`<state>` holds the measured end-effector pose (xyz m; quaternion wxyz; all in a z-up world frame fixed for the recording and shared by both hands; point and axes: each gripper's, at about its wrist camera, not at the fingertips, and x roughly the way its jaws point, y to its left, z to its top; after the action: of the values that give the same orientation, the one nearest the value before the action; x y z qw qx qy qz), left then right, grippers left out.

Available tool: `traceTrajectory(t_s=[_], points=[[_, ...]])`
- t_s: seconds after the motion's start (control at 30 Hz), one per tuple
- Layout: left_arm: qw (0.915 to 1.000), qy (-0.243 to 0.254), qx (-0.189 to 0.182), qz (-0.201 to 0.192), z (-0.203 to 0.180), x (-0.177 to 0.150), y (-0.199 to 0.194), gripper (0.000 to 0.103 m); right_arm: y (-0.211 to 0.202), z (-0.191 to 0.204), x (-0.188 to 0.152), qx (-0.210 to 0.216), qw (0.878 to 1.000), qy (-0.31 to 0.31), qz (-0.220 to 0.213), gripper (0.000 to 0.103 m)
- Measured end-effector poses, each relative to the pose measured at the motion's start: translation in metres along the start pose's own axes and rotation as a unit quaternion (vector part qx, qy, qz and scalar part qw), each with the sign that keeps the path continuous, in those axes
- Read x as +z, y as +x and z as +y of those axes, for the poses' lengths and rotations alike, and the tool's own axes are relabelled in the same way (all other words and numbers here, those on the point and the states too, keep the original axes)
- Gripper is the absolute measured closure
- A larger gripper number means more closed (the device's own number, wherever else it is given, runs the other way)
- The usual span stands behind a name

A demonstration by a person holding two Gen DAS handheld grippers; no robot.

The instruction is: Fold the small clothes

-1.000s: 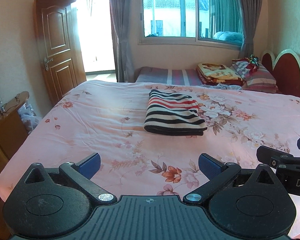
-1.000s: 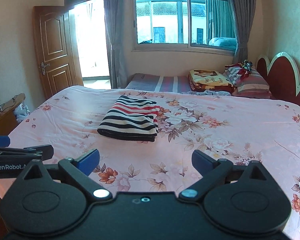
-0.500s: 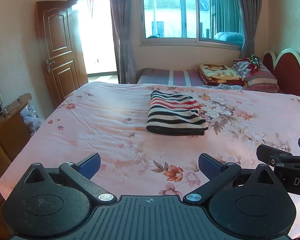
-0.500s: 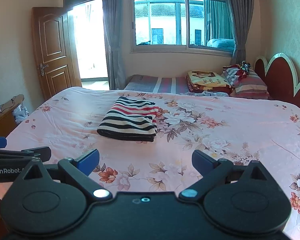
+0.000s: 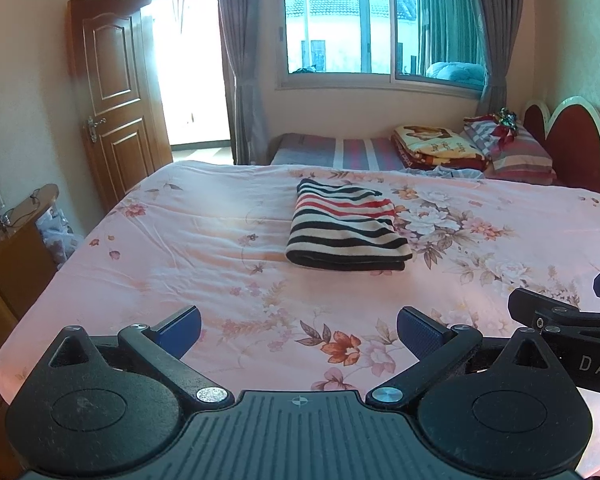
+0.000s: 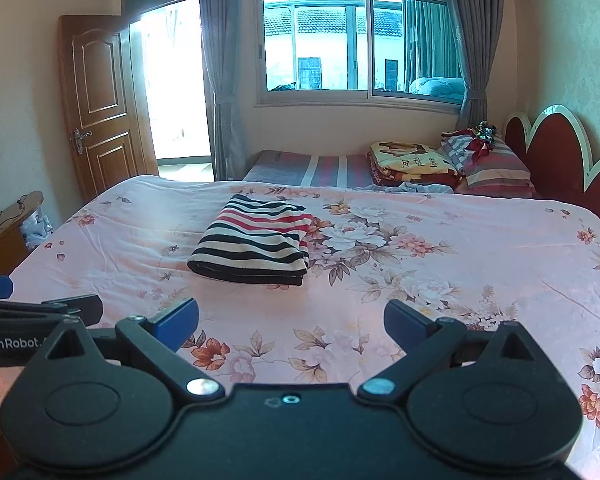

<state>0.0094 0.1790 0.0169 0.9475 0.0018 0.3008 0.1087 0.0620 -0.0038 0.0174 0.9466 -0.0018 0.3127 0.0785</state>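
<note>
My left gripper [image 5: 298, 330] sits low in the frame with its 2 blue-padded fingers [image 5: 180, 326] spread wide, nothing between them. My right gripper [image 6: 290, 320] is the same: fingers spread, holding nothing, above the floral bedspread [image 6: 440, 280]. At the right edge of the left view I see part of my right gripper; at the left edge of the right view, part of my left one.

The striped garment [image 5: 346, 226] lies folded into a neat rectangle on the bedspread, centre of the left view and a little left of centre in the right view [image 6: 256, 242], well apart from both grippers. A door [image 5: 116, 92] stands in the upper left, a window [image 5: 380, 32] at top centre, and a blanket [image 6: 412, 164] lies toward the upper right.
</note>
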Motion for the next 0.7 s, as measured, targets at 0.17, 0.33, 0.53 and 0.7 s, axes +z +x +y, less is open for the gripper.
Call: traceTrajectory(t_s=[0.17, 0.33, 0.53, 0.7], points=[[1.0, 0.0, 0.002, 0.001, -0.0026, 0.0009, 0.001, 0.0, 0.0031, -0.0003, 0.001, -0.003, 1.0, 0.0, 0.001, 0.004], [1.0, -0.001, 0.005, -0.002, -0.0034, 0.0014, 0.0001, 0.0, 0.004, -0.0011, 0.0019, -0.002, 1.0, 0.0, 0.0, 0.004], [1.0, 0.0, 0.004, 0.001, -0.0054, 0.0018, 0.0018, 0.0, 0.0053, -0.0018, 0.0022, -0.005, 1.0, 0.0, 0.001, 0.004], [1.0, 0.0, 0.003, 0.003, -0.0069, 0.0014, 0.0034, 0.0, 0.0071, -0.0033, 0.0024, -0.004, 1.0, 0.0, 0.003, 0.004]])
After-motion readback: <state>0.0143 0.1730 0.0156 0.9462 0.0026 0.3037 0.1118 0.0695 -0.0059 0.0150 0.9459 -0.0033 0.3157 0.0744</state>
